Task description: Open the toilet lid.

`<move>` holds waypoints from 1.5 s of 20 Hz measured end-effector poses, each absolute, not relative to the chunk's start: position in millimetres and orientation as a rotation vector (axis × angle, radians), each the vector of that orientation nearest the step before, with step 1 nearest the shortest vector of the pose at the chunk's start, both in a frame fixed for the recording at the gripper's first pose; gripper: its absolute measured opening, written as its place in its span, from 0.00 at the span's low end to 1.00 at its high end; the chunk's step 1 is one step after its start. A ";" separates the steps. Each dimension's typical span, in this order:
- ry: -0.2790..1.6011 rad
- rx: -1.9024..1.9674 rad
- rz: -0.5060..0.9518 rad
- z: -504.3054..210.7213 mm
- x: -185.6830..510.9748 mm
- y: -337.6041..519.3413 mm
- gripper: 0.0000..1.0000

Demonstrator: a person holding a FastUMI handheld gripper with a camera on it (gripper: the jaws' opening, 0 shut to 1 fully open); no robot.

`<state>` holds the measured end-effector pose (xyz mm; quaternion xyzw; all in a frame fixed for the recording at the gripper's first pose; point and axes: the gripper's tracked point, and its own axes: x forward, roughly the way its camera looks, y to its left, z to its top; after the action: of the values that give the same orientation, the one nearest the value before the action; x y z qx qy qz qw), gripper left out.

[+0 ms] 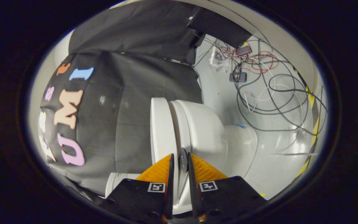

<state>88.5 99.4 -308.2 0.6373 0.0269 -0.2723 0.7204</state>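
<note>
Toilet just beyond my claw, camera rolled sideways. Toilet lid judged stiff, smooth, slippery plastic, hinged; best hold is front rim. Claw nearly closed, fingers pinching small dark tab at rim, I think.
</note>
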 end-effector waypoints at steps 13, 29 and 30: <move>0.103 1.034 -0.668 -248.3 97.9 102.1 0.01; 0.091 0.376 -0.387 -86.2 150.7 189.8 0.05; 0.098 0.342 -0.384 -82.2 153.8 194.1 0.06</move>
<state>153.8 194.1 -82.2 0.1690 0.0486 -0.1898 0.9659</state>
